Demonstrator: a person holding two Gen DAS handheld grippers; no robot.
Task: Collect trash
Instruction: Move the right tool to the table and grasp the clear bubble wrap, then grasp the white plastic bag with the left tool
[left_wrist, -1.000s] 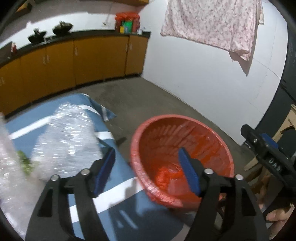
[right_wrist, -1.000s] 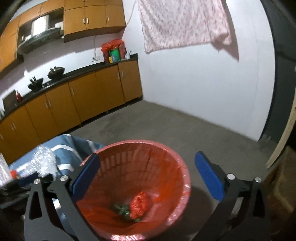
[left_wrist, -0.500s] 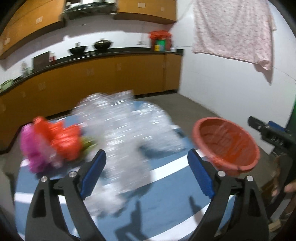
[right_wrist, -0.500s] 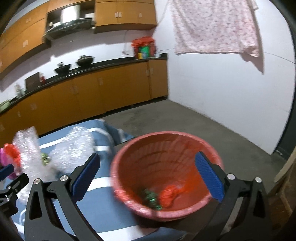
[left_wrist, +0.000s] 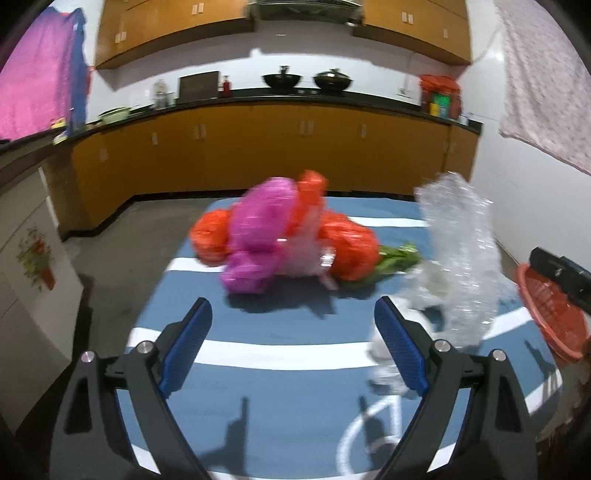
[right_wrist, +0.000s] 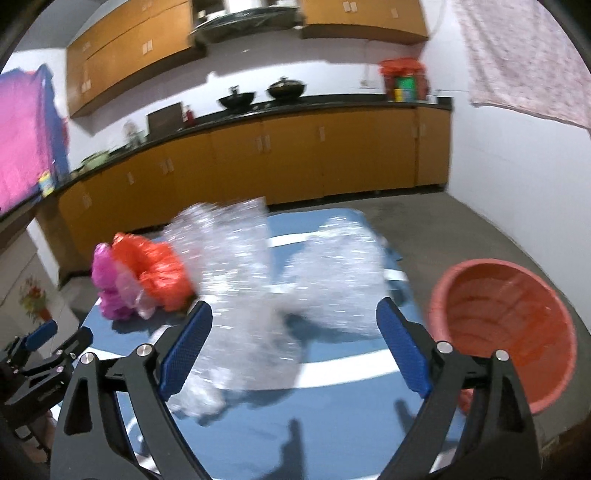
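Observation:
Trash lies on a blue table with white stripes: a pink plastic bag, orange plastic bags, green leaves and crumpled clear bubble wrap. My left gripper is open and empty, short of the pink bag. My right gripper is open and empty, just before the bubble wrap. The red basket stands off the table's right edge; it also shows in the left wrist view. The pink bag and orange bag lie left in the right wrist view.
Orange cabinets with a black counter run along the far wall, holding woks. A patterned cloth hangs on the white right wall. A white cabinet with a flower sticker stands left of the table. The left gripper shows at the lower left of the right wrist view.
Both grippers have swung left, away from the basket and toward the trash on the table. The basket has shifted to the right edge of both views. Both stay open.

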